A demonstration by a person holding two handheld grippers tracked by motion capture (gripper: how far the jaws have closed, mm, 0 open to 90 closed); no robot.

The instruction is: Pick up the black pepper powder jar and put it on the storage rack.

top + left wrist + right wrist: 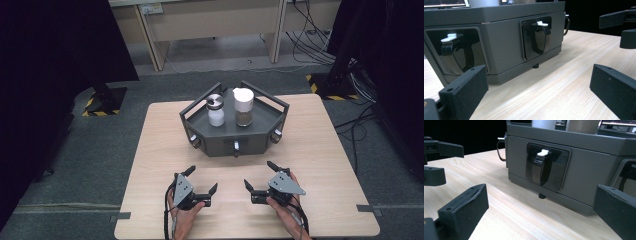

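Both grippers, left (201, 185) and right (260, 176), rest low-centre on pale wooden worktop (320, 150), fingers spread, empty; dark grey angular tray-box (235, 137) stands ahead mid-frame, probably equally near both

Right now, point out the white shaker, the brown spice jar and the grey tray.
white shaker (216, 117), high view, its white body.
brown spice jar (243, 118), high view, its brown lower half.
grey tray (220, 144), high view, its front wall.
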